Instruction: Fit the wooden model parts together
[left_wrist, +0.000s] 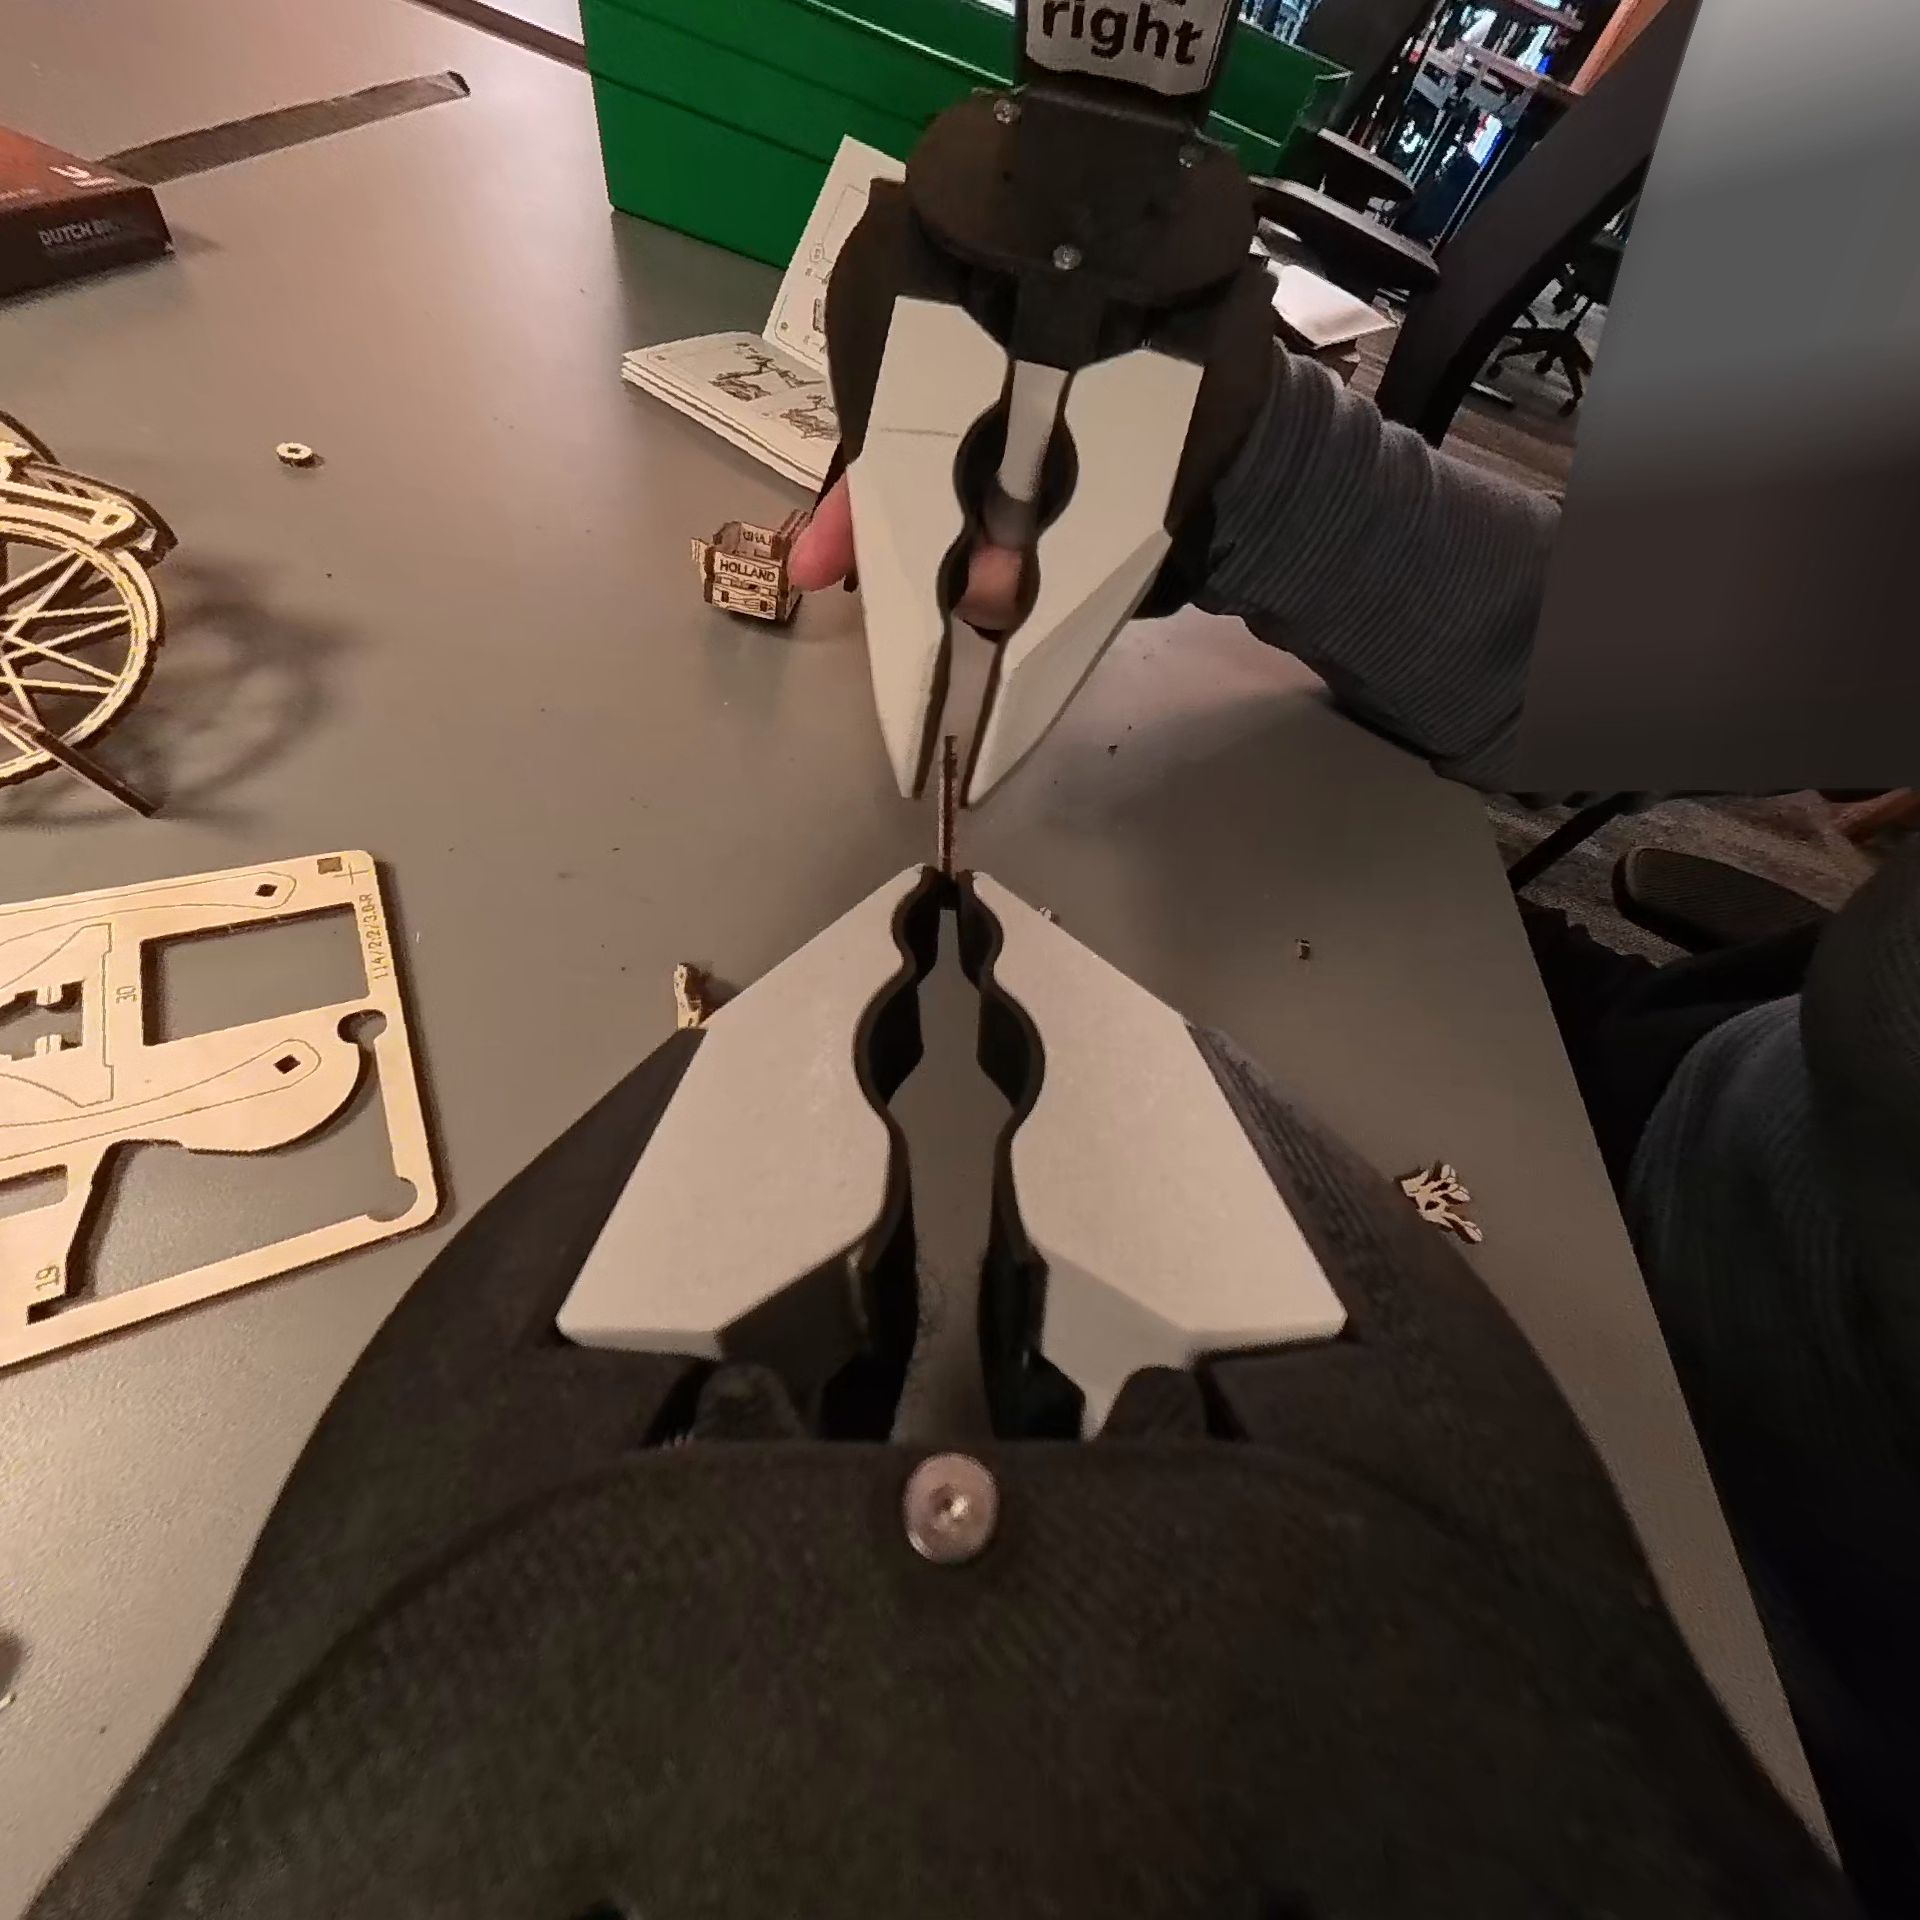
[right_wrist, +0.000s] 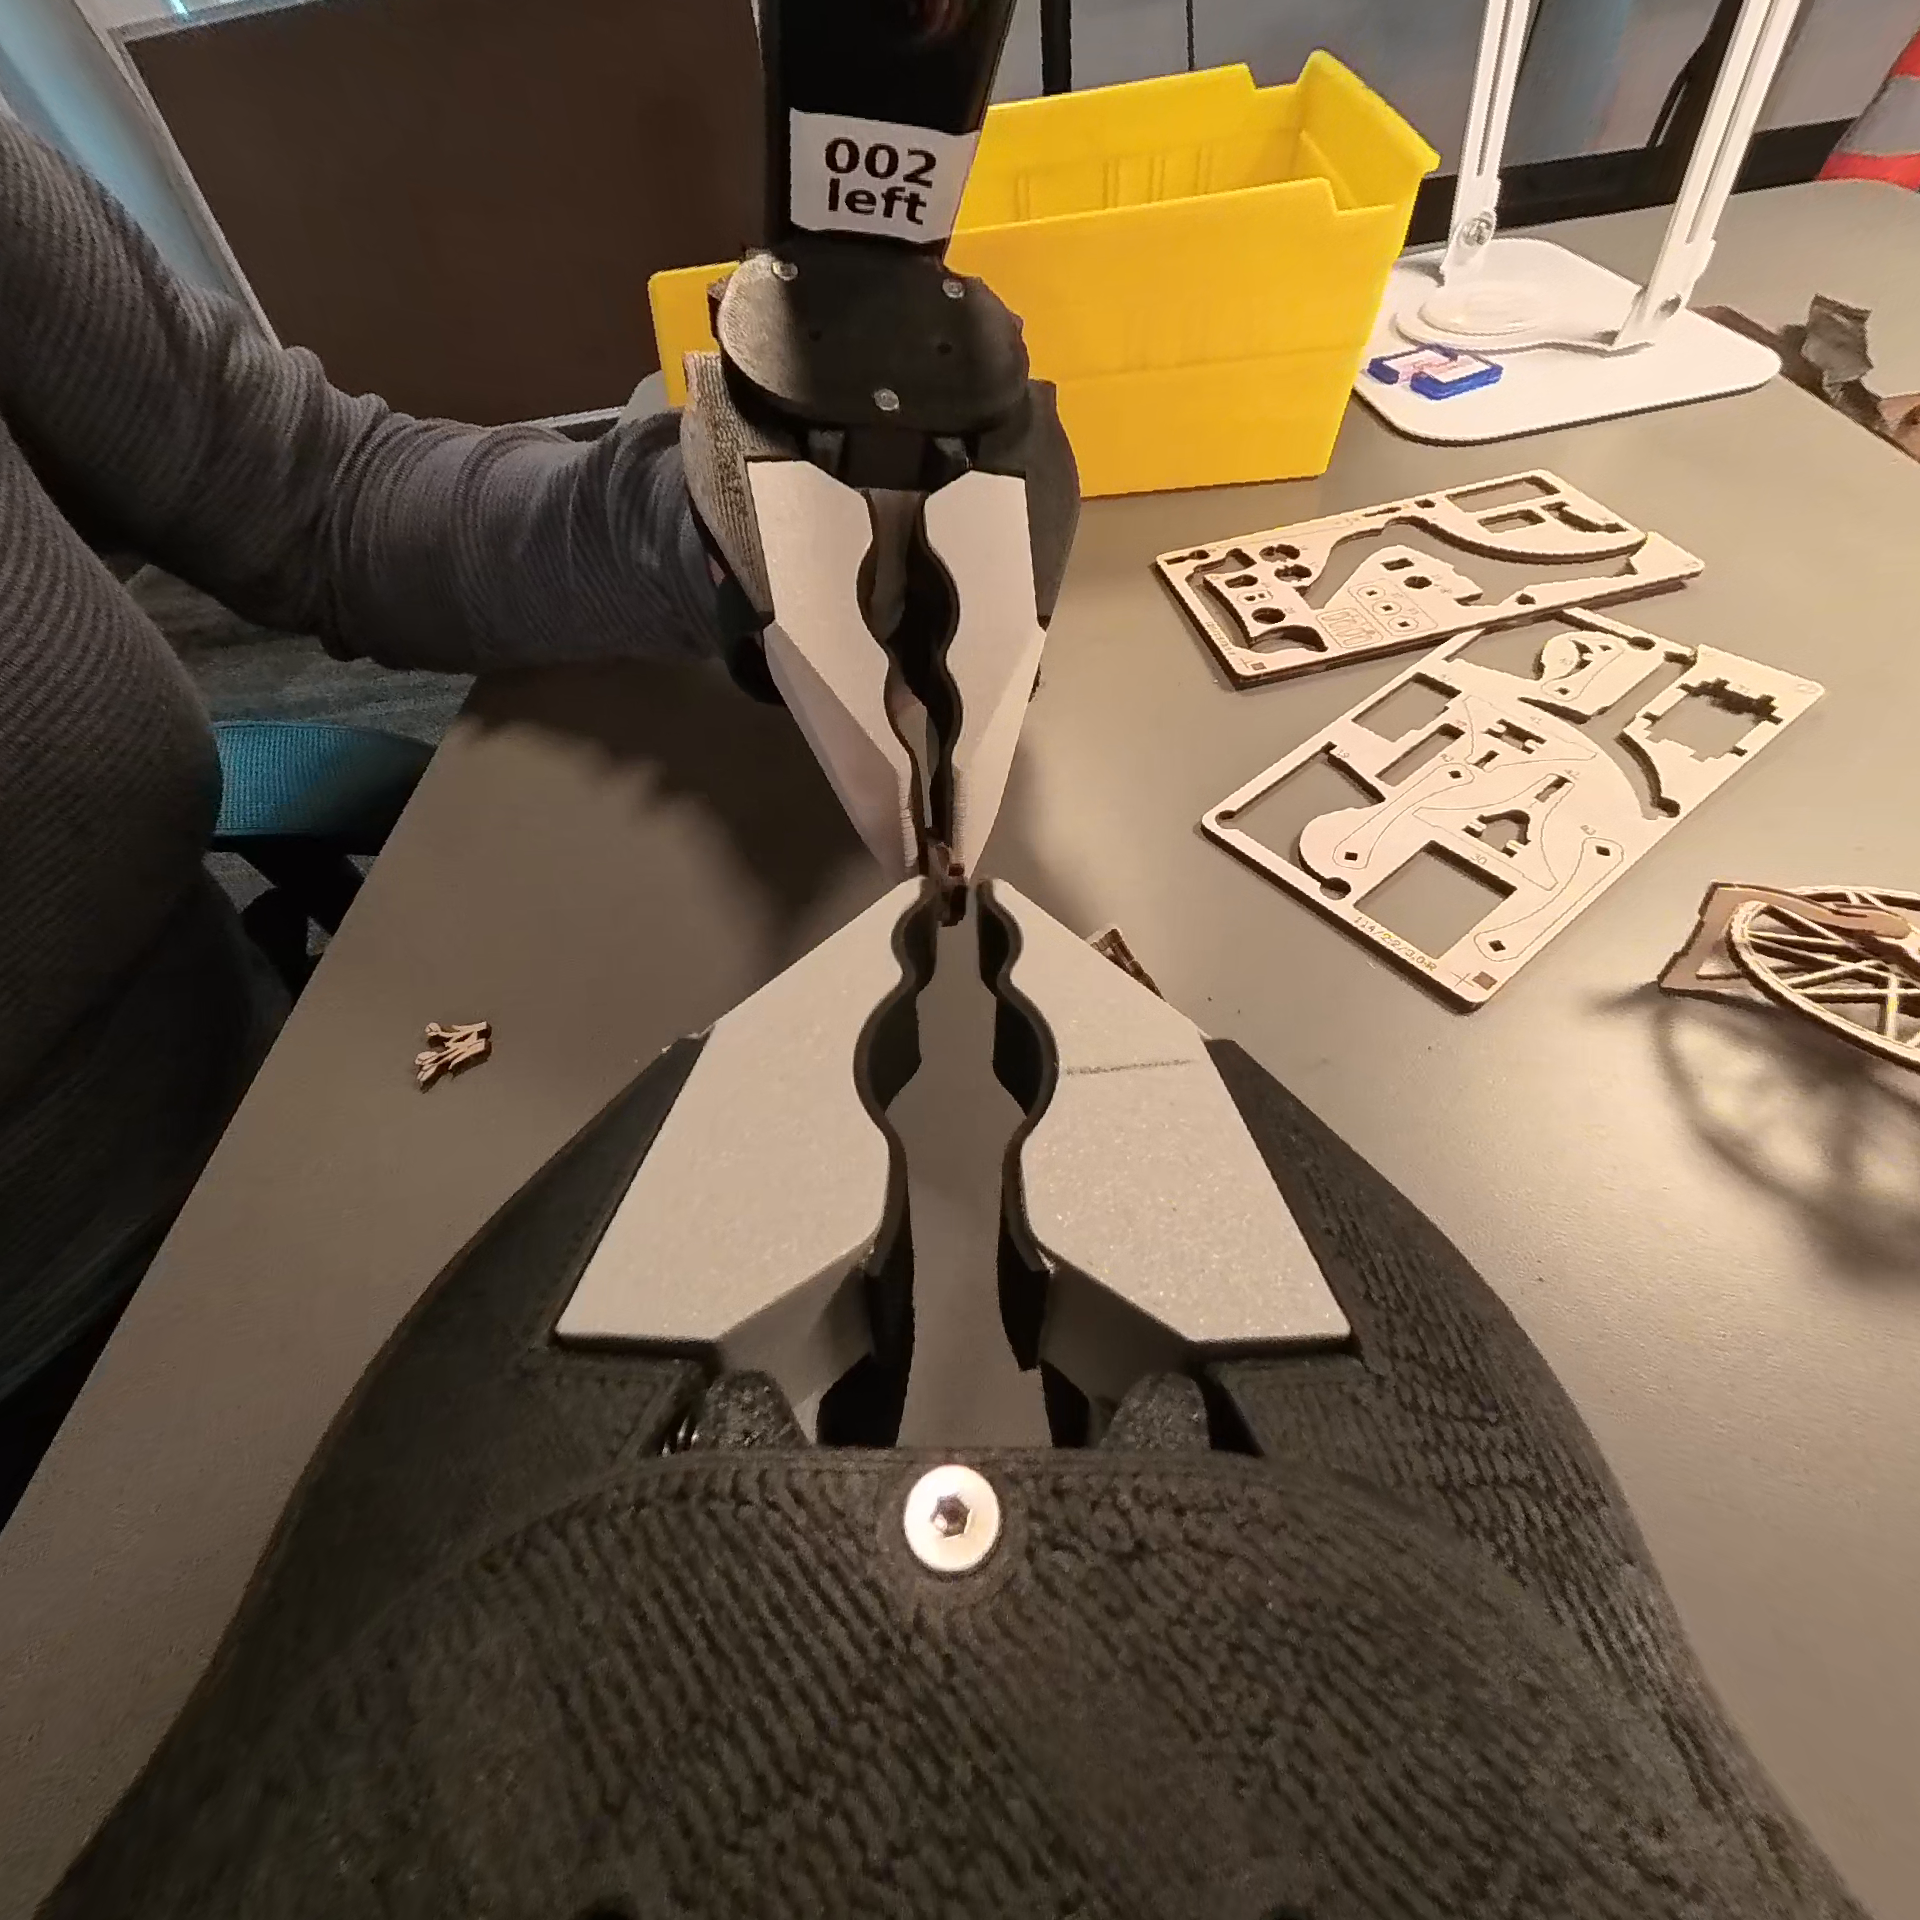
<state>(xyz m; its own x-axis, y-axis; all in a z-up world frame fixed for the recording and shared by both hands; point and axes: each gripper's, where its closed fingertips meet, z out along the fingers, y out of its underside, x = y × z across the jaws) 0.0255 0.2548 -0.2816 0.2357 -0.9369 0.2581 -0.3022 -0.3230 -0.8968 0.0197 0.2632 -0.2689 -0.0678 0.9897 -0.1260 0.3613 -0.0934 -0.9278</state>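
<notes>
A small thin dark wooden part (left_wrist: 948, 821) hangs above the grey table between the two grippers, which meet tip to tip. My left gripper (left_wrist: 941, 881) is shut on its near end; it also shows in the right wrist view (right_wrist: 942, 847). My right gripper (right_wrist: 948, 891) comes from the opposite side with its jaws nearly closed around the other end of the part (right_wrist: 943, 871). The right gripper (left_wrist: 943, 798) shows from the front in the left wrist view. How the part's ends are shaped is hidden by the fingertips.
A wooden bicycle model (right_wrist: 1829, 977) and punched plywood sheets (right_wrist: 1507, 810) lie on the table. A small wooden crate (left_wrist: 753, 582), a booklet (left_wrist: 748, 384) and a green box (left_wrist: 779, 114) are farther off. A yellow bin (right_wrist: 1195, 312) stands behind. The table edge (right_wrist: 312, 914) is close. Both grippers' tips are roughly 20 cm from the wooden bicycle model (right_wrist: 1829, 977). My left wrist view (left_wrist: 50, 685) looks at it from another angle.
</notes>
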